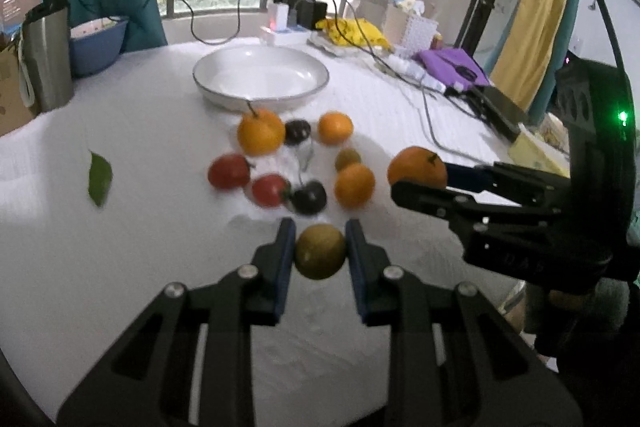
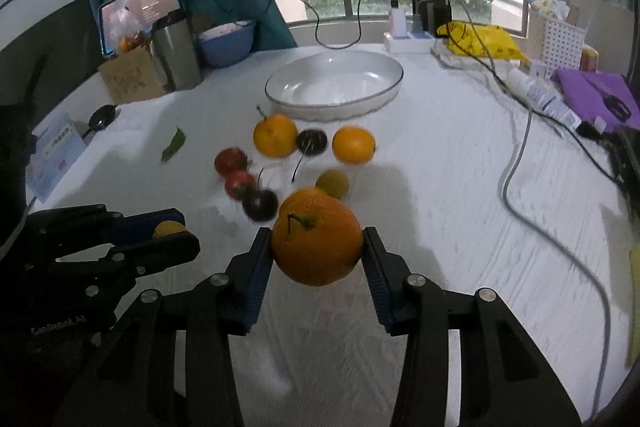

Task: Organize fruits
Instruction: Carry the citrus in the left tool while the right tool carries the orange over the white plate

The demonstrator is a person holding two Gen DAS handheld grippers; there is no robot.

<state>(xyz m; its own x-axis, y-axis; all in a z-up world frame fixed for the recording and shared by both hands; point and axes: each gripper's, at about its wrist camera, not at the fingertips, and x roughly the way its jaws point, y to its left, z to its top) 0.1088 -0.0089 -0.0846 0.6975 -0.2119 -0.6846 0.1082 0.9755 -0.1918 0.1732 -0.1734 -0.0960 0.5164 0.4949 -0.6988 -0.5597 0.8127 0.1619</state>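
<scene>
My left gripper (image 1: 320, 239) is shut on a small yellow-green fruit (image 1: 320, 251), held above the white cloth. My right gripper (image 2: 318, 241) is shut on a large orange with a stem (image 2: 318, 241); it also shows in the left wrist view (image 1: 417, 167). Loose fruit lies ahead on the cloth: a stemmed orange (image 1: 261, 131), two more oranges (image 1: 335, 127) (image 1: 354, 185), two red tomatoes (image 1: 229, 171) (image 1: 271, 190), two dark cherries (image 1: 297, 131) (image 1: 309, 197) and a small green-yellow fruit (image 1: 347, 159). An empty white oval dish (image 1: 224, 67) stands behind them.
A green leaf (image 1: 99, 179) lies at the left. A steel tumbler (image 1: 47, 59), blue bowl (image 1: 96, 45) and cardboard box (image 2: 128, 77) stand at the back left. A grey cable (image 2: 520, 163), yellow bag (image 2: 480, 43), purple cloth (image 2: 592, 87) and basket (image 2: 558, 41) crowd the right.
</scene>
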